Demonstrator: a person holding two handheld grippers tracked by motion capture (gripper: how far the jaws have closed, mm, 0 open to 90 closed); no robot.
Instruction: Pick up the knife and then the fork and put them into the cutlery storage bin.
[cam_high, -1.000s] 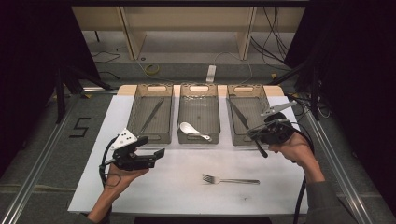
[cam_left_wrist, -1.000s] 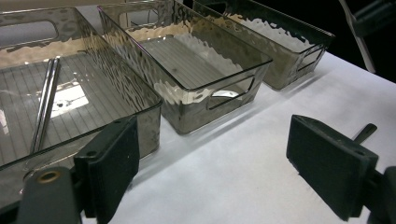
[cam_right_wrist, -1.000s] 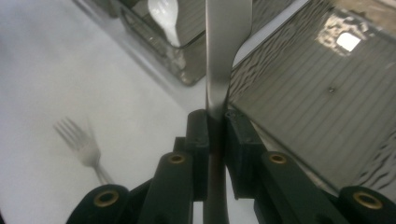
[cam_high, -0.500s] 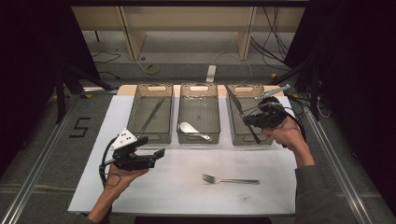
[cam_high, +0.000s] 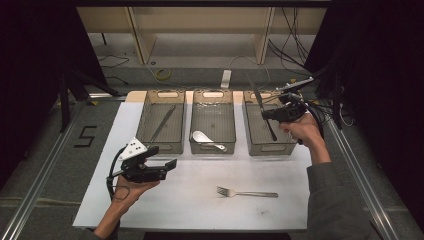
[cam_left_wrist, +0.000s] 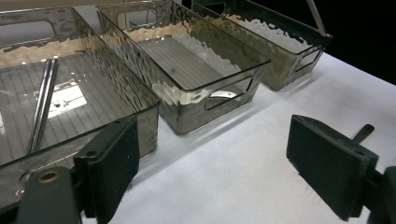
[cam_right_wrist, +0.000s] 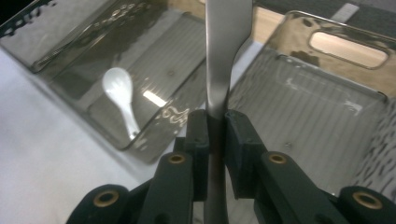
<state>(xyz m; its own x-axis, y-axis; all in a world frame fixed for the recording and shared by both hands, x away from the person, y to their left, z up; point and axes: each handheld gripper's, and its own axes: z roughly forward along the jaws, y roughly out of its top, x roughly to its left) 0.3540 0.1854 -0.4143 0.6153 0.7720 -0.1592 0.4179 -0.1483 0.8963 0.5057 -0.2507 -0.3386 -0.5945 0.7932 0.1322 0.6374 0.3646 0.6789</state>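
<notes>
Surface: white table top (cam_high: 200, 210) in a dark room, three clear bins in a row at the far edge, likely one per cutlery type.
Right gripper (cam_high: 267, 114): jaws clamped tight on a knife (cam_right_wrist: 223, 56), held above the right bin (cam_high: 270, 148); blade sticks up and away, so probably being sorted into that bin.
Left gripper (cam_high: 167, 165): jaws wide apart, empty, hovering over the table just in front of the left bin (cam_left_wrist: 84, 100); looks idle.
Left bin contents: thin metal utensil (cam_high: 162, 122).
Middle bin (cam_high: 212, 145): white spoon (cam_high: 202, 138).
Fork (cam_high: 247, 193): loose on the table, not yet sorted.
</notes>
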